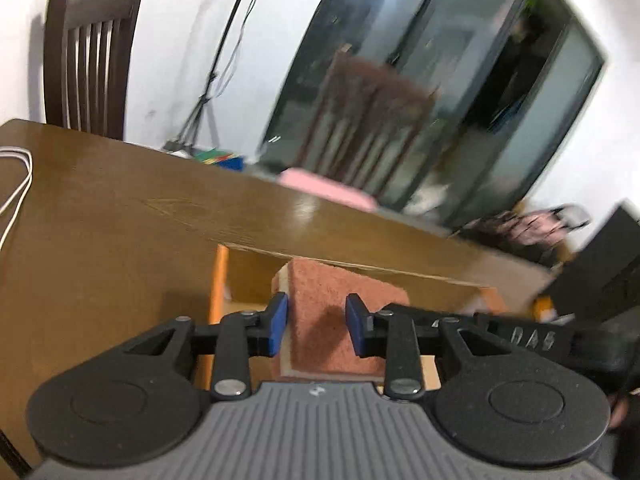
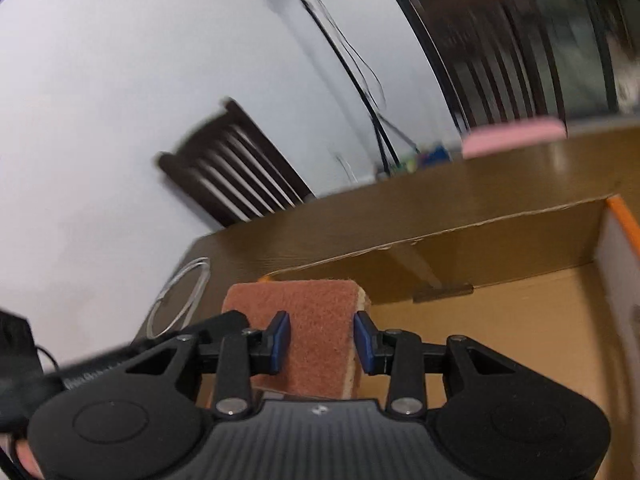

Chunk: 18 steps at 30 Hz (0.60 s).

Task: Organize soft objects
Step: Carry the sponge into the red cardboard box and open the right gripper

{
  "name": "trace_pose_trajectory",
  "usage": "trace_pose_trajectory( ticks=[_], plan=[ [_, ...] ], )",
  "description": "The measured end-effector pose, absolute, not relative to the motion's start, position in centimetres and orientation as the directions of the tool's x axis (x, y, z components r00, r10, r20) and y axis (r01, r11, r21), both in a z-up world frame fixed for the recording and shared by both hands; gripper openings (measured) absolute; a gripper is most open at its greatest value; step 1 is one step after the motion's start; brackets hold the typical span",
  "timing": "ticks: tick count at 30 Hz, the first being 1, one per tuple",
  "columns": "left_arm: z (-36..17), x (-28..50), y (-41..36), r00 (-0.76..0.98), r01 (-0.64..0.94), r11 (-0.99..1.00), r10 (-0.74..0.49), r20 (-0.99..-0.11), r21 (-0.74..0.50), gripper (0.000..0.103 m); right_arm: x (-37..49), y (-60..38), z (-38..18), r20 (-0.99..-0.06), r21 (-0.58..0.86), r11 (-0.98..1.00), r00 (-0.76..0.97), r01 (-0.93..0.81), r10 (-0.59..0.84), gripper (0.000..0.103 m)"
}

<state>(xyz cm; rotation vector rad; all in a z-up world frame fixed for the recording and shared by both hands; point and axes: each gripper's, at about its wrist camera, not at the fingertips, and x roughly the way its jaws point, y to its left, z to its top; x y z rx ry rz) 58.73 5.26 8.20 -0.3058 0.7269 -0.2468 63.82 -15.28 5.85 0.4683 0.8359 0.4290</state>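
In the left wrist view my left gripper (image 1: 317,328) is shut on a reddish-brown scouring sponge (image 1: 336,312) with a yellow foam layer, held over the open cardboard box (image 1: 256,272). In the right wrist view my right gripper (image 2: 321,342) is shut on a second reddish-brown sponge (image 2: 312,320) with a yellow foam edge, held over the same cardboard box (image 2: 500,320), near its left end. The box floor below looks bare. A pink sponge (image 1: 328,190) lies on the far side of the table; it also shows in the right wrist view (image 2: 512,138).
The box sits on a brown wooden table (image 1: 100,208). A white cable (image 1: 16,184) lies at the table's left end. Dark wooden chairs (image 1: 88,60) stand behind the table by a white wall. A dark glass door (image 1: 440,80) stands behind. A black device (image 1: 600,272) is at the right.
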Motion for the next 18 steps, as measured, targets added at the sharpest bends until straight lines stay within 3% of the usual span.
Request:
trace_pose_trajectory(
  ticks=[1, 3, 7, 13, 18],
  plan=[
    [7.4, 60.2, 5.0, 0.706, 0.100, 0.935, -0.308, -0.638, -0.341, 0.039, 65.7, -15.1, 5.0, -0.614, 0.564, 0.813, 0.583, -0.147, 0.532, 0.035],
    [6.4, 62.2, 4.5, 0.689, 0.079, 0.956, -0.258, -0.678, -0.283, 0.043, 68.6, -14.7, 3.2, -0.641, 0.576, 0.809, 0.550, -0.118, 0.536, 0.034],
    [6.5, 62.5, 3.8, 0.717, 0.113, 0.973, -0.220, -0.661, -0.201, 0.059, 70.6, -13.9, 0.6, -0.688, 0.562, 0.824, 0.510, -0.077, 0.516, 0.034],
    [7.8, 61.3, 3.3, 0.735, 0.125, 0.981, -0.194, -0.650, -0.151, 0.063, 69.4, -13.5, 0.6, -0.685, 0.533, 0.842, 0.539, -0.087, 0.490, 0.035],
    [12.1, 56.9, 4.0, 0.773, 0.117, 0.984, -0.176, -0.610, -0.135, 0.067, 66.4, -16.5, 5.5, -0.658, 0.479, 0.869, 0.606, -0.123, 0.447, 0.038]
  ],
)
